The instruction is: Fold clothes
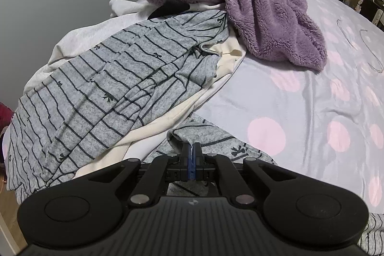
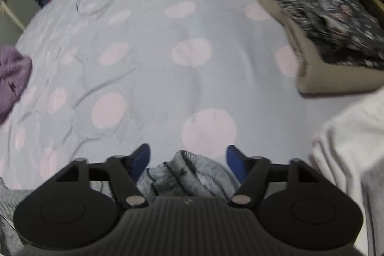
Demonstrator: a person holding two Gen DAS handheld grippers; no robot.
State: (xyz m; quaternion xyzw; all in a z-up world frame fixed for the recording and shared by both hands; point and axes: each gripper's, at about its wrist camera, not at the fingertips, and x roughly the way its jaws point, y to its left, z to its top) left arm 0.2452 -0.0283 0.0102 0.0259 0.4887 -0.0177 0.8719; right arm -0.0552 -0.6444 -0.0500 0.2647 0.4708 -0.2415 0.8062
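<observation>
Here the left gripper (image 1: 191, 148) pinches the striped grey garment (image 1: 211, 136); right gripper (image 2: 188, 155) jaws gape wide.

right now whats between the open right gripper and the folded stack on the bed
Only bare dotted bedsheet, seen in the right wrist view. The right gripper is over grey striped cloth; the folded stack sits far right.

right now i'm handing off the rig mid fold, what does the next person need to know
Left gripper: shut on an edge of the grey striped knit garment with small bow prints, most of which is draped over the white clothes on the left.
Right gripper: open, with a bunched end of the same grey fabric between its blue fingers, not gripped.
Fluffy purple fleece lies unfolded on the dotted bedsheet.
Folded stack, dark patterned piece on olive, sits at the right.
Left to do: spread and fold the grey garment, then the fleece and the white clothes.
</observation>
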